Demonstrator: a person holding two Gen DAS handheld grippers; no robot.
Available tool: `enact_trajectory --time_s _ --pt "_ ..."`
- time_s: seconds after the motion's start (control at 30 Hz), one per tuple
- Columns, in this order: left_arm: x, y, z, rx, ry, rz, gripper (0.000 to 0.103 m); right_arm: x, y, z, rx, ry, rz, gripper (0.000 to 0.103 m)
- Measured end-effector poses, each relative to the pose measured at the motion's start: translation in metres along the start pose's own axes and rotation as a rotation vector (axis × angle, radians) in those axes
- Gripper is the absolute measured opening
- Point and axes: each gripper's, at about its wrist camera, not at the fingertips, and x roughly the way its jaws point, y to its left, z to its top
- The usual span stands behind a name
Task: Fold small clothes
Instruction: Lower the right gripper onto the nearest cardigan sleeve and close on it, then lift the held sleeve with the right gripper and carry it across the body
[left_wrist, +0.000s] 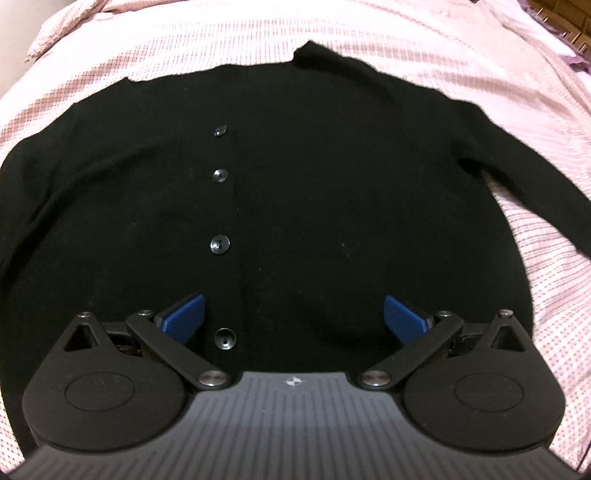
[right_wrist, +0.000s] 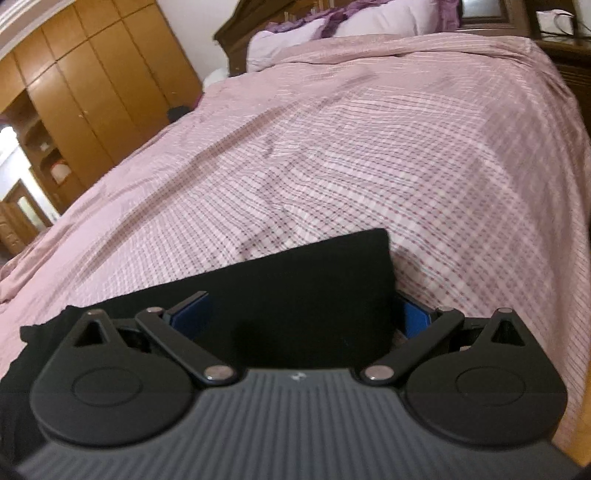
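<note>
A black buttoned cardigan (left_wrist: 314, 177) lies flat, front up, on the pink checked bedspread (left_wrist: 184, 48). Its collar points away from me, and its sleeves run out to both sides. My left gripper (left_wrist: 294, 314) is open above the lower hem, with a button (left_wrist: 225, 338) between its blue pads (left_wrist: 184, 314). In the right wrist view my right gripper (right_wrist: 306, 314) is open around a flat black part of the garment (right_wrist: 314, 288), seemingly a sleeve end. Its pads (right_wrist: 192, 314) stand wide on either side without pinching it.
The bedspread (right_wrist: 369, 147) stretches far ahead in the right wrist view. Pillows (right_wrist: 332, 29) and a dark headboard (right_wrist: 236, 33) are at the far end. A wooden wardrobe (right_wrist: 92, 92) stands to the left, and a nightstand (right_wrist: 569, 51) at the far right.
</note>
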Motion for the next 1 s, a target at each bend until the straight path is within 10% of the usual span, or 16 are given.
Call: enact_trajectory --time_s 0.43,0.73,1.0 --pt "0.017 0.0 0.0 0.001 0.04 0.026 0.103 0.014 0.003 -0.009 -0.082 -0.015 0.001 0.103" --pt "0.024 0.004 0.0 0.002 0.049 0.014 0.103 -0.002 0.001 -0.003 -0.044 -0.032 0.031 0.02" --pt "0.018 0.002 -0.004 0.021 0.02 0.01 0.103 -0.026 0.016 0.015 0.012 -0.063 0.166 0.017"
